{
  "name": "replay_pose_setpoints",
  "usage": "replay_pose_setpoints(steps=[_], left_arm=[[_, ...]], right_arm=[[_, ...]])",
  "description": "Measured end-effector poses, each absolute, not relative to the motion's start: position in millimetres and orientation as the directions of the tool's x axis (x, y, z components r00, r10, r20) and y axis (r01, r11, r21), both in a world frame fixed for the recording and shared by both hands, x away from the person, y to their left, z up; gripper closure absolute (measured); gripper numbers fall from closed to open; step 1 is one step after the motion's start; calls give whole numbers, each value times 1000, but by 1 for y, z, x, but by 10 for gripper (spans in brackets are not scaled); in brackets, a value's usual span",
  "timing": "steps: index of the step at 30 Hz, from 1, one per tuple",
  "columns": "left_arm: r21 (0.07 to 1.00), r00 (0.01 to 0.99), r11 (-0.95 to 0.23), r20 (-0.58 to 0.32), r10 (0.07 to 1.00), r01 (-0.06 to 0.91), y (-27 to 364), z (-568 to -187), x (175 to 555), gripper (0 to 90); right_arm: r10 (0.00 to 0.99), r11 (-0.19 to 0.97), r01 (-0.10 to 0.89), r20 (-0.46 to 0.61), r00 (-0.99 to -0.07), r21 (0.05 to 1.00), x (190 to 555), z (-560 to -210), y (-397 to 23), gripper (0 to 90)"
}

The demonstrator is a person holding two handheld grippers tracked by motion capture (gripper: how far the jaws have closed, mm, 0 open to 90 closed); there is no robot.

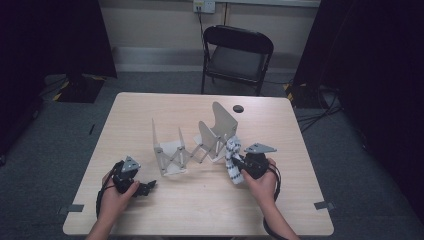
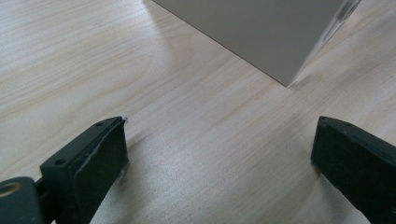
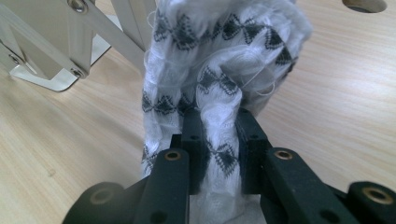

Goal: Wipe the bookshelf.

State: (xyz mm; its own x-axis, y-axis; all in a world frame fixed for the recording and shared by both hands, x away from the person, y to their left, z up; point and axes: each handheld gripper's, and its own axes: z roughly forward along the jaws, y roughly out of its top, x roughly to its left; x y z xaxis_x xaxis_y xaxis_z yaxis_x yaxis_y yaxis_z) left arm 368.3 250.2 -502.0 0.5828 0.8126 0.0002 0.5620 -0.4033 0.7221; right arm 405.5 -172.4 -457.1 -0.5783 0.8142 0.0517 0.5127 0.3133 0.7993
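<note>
White knitted cloth with black diamond bands (image 3: 219, 70) is clenched in the right gripper (image 3: 218, 140), near the table's right front edge beside the grey folding metal rack (image 1: 192, 145). Racking remains undone. The left gripper (image 2: 219, 149) gapes, holding nothing.

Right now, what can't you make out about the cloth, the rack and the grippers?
- Cloth: lower end hidden behind the right gripper in its own view; small and blurred in the high view.
- Rack: cut off by the frame's edge in both gripper views; slot count unclear.
- Left gripper: jaw tips cut off at the frame's bottom edge.
</note>
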Motion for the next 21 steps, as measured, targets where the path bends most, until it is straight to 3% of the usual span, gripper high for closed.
replay_pose_setpoints(steps=[12,21], left_arm=[[722,583,-403,0,813,562,250,-502,368,33],[722,583,-403,0,813,562,250,-502,368,33]], right_arm=[[847,245,447,35,-531,860,405,-408,-196,767],[838,318,522,23,-545,791,413,-455,-184,767]])
